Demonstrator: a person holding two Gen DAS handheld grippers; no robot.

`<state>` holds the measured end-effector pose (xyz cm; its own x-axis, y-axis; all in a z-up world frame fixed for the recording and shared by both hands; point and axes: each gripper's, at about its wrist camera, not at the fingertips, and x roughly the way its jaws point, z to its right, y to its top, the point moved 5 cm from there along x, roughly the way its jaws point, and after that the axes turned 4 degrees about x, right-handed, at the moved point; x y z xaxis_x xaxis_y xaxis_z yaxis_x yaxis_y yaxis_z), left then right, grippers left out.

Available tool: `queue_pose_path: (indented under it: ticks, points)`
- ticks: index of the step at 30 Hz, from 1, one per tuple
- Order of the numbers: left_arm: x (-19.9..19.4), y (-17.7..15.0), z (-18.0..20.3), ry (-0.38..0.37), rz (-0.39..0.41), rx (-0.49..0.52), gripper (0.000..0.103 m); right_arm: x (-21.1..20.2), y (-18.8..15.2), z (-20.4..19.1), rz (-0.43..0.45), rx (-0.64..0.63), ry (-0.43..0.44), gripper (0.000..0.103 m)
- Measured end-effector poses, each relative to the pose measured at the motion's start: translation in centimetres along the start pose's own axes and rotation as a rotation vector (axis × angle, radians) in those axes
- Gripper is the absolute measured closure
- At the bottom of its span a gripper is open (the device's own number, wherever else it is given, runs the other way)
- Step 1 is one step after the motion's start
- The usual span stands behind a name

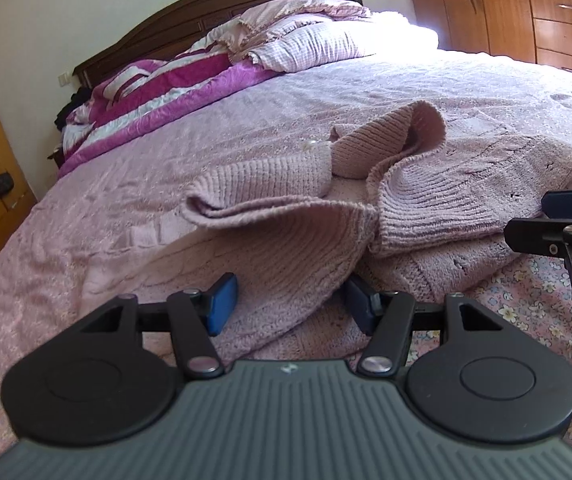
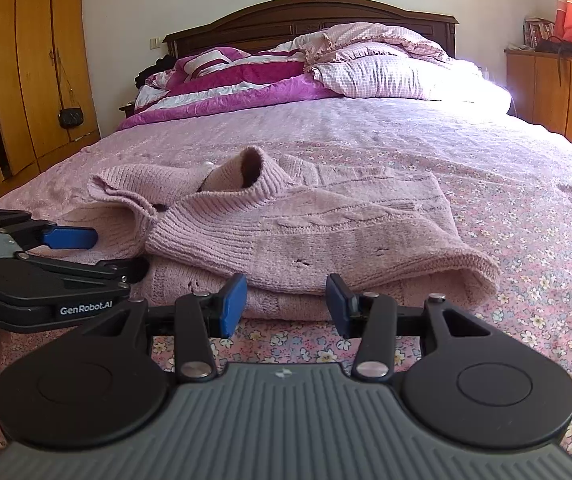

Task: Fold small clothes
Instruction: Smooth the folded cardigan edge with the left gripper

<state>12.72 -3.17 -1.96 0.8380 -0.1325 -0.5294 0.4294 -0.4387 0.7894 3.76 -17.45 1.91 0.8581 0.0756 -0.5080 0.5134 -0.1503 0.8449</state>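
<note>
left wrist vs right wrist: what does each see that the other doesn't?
Only left wrist: drawers on the cabinet, and sweater fabric lying between the open fingers of the left gripper.
Only right wrist: wardrobe with a hanging black purse, and the right gripper open, short of the fold.
Both: pink knit sweater, bed, headboard.

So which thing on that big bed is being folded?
Find the bed with the dark headboard; pillows and a magenta quilt are heaped there. At the near edge lies a pink ribbed knit sweater, partly folded, the only knitted piece.
</note>
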Motion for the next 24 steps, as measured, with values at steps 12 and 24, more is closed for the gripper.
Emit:
queue_pose_path:
  ticks: [12,24]
  points:
    - [0.0,-0.1,-0.4,-0.051,0.015,-0.008,0.064,-1.0,0.6,-0.6,0.026,-0.027,-0.008,0.051]
    - [0.2,-0.1,-1.8,-0.058,0.009,-0.089,0.070,-1.6,0.6,-1.8,0.026,-0.037,0.020,0.051]
